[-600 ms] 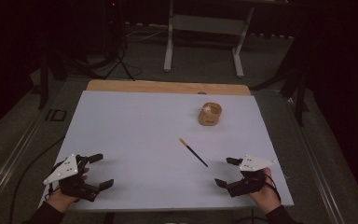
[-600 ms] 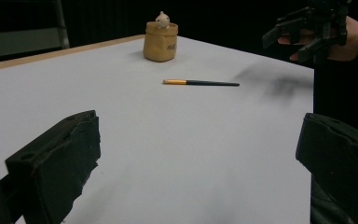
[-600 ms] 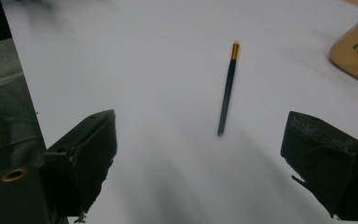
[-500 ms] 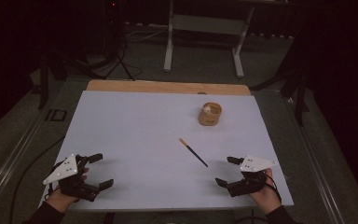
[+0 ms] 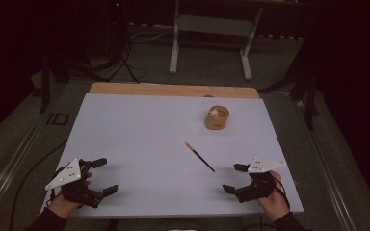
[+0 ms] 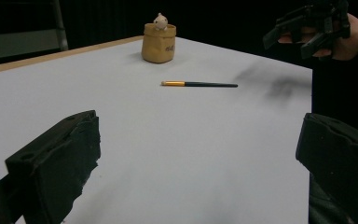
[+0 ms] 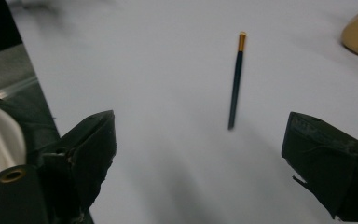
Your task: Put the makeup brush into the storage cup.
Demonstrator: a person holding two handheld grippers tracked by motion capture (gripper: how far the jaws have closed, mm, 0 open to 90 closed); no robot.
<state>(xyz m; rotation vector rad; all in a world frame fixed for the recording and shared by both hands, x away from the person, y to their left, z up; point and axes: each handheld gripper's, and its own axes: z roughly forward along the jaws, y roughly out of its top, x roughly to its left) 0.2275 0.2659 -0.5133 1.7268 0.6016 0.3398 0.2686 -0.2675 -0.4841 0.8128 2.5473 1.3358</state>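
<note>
- Right gripper (image 5: 234,178) is held at the near right corner of the table (image 5: 139,139), jaws spread wide, nothing between them.
- In the right gripper view the same wide gap is seen (image 7: 198,158); only bare white surface lies between the jaws.
- Brush (image 5: 200,157) is found just ahead of the right jaws, apart from them, flat on the table, untouched.
- In the right gripper view the brush (image 7: 236,79) is seen lengthwise beyond the gap, closer to the right-hand jaw; gold ferrule end is pointed away, dark handle end is nearest the jaws.
- Left gripper (image 5: 101,176) is held at the near left corner, jaws wide, nothing gripped.
- From the left gripper view (image 6: 198,154) the brush (image 6: 199,84) is seen well beyond the jaws, lying crosswise, ferrule to the left.
- Pot (image 5: 217,118) is set farther off than the brush, past its ferrule end, upright, well apart from both grippers; a small pale figure is seen in its mouth (image 6: 159,43).
- The right gripper is also caught at the upper right of the left gripper view (image 6: 310,28), off the table surface, jaws apart.
- Brush and pot are not touching.
</note>
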